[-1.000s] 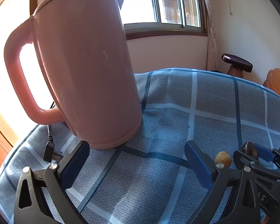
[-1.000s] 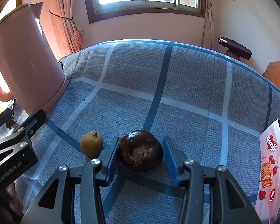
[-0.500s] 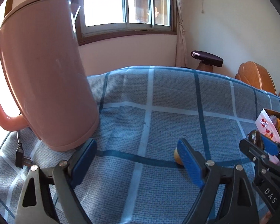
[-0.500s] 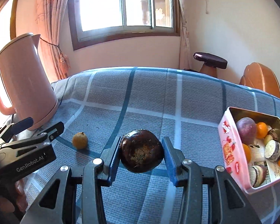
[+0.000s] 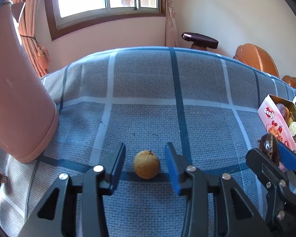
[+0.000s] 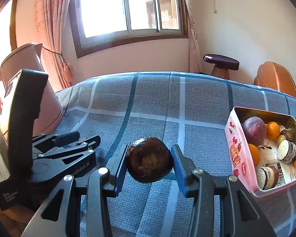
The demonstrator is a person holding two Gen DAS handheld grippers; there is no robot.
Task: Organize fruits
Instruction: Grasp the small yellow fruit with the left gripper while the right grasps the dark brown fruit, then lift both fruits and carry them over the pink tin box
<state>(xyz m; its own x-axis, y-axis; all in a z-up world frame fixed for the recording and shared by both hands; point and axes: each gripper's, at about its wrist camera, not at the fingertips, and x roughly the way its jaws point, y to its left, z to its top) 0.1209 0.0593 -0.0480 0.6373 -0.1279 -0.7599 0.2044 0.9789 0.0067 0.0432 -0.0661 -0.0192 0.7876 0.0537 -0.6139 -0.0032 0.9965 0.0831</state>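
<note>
Fruit [image 5: 146, 164] lay on the cloth [image 5: 148, 118] between the closing left gripper [image 5: 145, 164], pads not yet touching. Right gripper [image 6: 149, 163] clamped the dark fruit [image 6: 149, 160], near the tin [image 6: 239, 158]. Centring before squeezing would have prevented rolling.

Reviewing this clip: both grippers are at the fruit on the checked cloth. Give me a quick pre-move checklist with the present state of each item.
1. Small yellow-brown fruit centred between the left gripper pads: ok.
2. Left pads pressing on that fruit: not ok; the jaws are closing, with gaps on both sides.
3. Right gripper clamped on the dark round fruit: ok, both pads touch it.
4. Dark round fruit clear of the cloth: cannot tell.
5. Room in the pink tin for more fruit: ok, though already well filled.
6. Pink kettle clear of the left gripper: ok, it stands off to the side.
</note>
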